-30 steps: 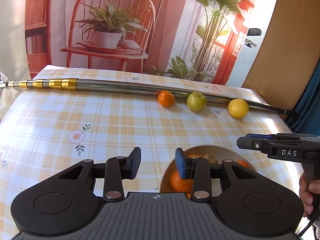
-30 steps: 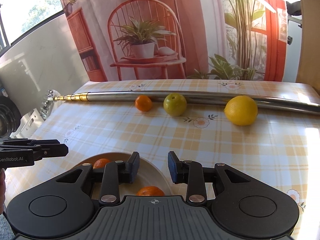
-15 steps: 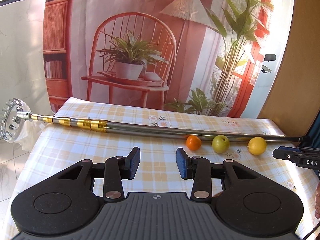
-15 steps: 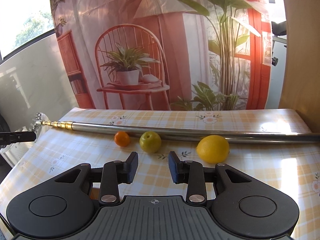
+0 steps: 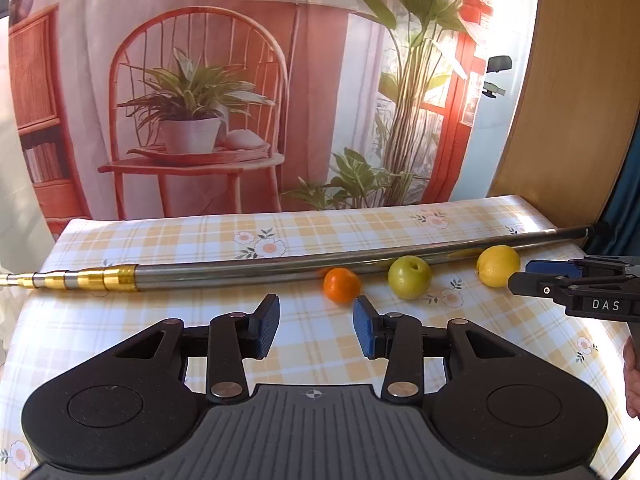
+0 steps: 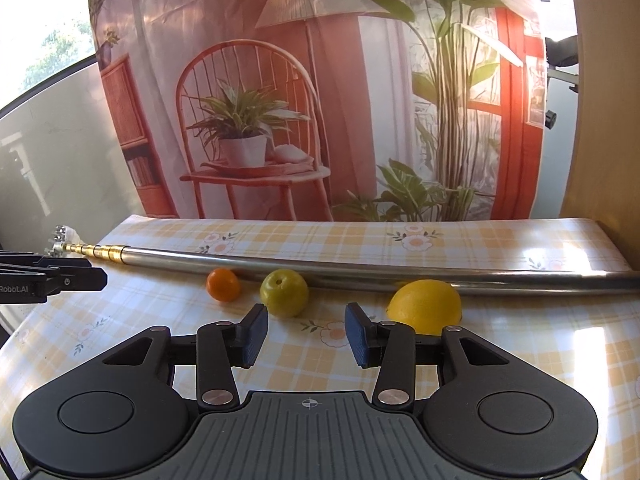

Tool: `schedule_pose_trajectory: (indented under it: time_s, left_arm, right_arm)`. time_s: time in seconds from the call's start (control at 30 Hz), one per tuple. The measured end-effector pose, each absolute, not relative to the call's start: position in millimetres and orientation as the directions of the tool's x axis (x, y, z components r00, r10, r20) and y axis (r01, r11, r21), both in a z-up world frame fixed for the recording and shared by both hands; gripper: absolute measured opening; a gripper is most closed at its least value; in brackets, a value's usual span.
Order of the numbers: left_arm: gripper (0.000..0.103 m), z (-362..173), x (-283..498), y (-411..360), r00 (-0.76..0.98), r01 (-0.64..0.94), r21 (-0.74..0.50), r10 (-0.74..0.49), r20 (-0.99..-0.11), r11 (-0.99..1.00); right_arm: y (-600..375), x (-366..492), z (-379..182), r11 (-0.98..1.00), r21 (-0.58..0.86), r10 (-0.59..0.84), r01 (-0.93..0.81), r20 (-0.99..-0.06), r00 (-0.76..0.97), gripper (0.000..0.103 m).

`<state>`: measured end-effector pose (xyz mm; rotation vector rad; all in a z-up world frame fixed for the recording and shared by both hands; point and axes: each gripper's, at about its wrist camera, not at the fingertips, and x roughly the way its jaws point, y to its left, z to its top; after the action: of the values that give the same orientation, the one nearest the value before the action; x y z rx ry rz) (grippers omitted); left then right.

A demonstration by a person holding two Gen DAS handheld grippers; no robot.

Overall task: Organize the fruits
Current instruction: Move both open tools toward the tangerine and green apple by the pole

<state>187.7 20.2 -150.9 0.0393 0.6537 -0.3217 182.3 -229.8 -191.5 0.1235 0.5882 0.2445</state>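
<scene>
Backdrop (image 5: 192,80): a printed curtain showing a red chair, a potted plant and a lamp, hanging behind the far edge of the table.
Table (image 5: 160,236): covered in a yellow check cloth with small flowers; it carries the pole and all three fruits.
Pole (image 5: 256,270): a long steel rod with a gold telescopic end, lying across the table from side to side; the landmark for the rest.
Left gripper (image 5: 316,330): held above the cloth on the near side of the pole, its blue-padded fingers parted with nothing between them; the orange sits just beyond its right fingertip.
Right gripper (image 6: 306,334): also on the near side of the pole, fingers spread and empty; through the gap shows bare cloth between the green fruit and the lemon.
Lemon (image 6: 424,306): against the near side of the pole, towards its plain steel end.
Green fruit (image 6: 285,293): round, just in front of the pole, between the lemon and the orange.
Orange (image 6: 223,284): smallest, just in front of the pole, nearest of the three to its gold end.
</scene>
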Motion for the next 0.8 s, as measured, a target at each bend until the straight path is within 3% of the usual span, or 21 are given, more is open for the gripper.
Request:
schedule_pose_trajectory:
  time_s: [0.4, 0.8]
  left_arm:
    - [0.043, -199.4, 261.9, -23.0, 0.714, 0.356, -0.019, -0.285, -0.640, 0.934]
    - [0.044, -227.0, 286.6, -30.8, 0.670, 0.364, -0.033, -0.286, -0.685, 0.931]
  right_arm:
    - [-229.0, 209.6, -210.6, 0.956, 0.237, 0.279, -0.173, -0.546, 0.790, 0.040]
    - [-233.2, 221.9, -229.2, 0.953, 0.259, 0.280, -0.154, -0.570, 0.772, 0.040]
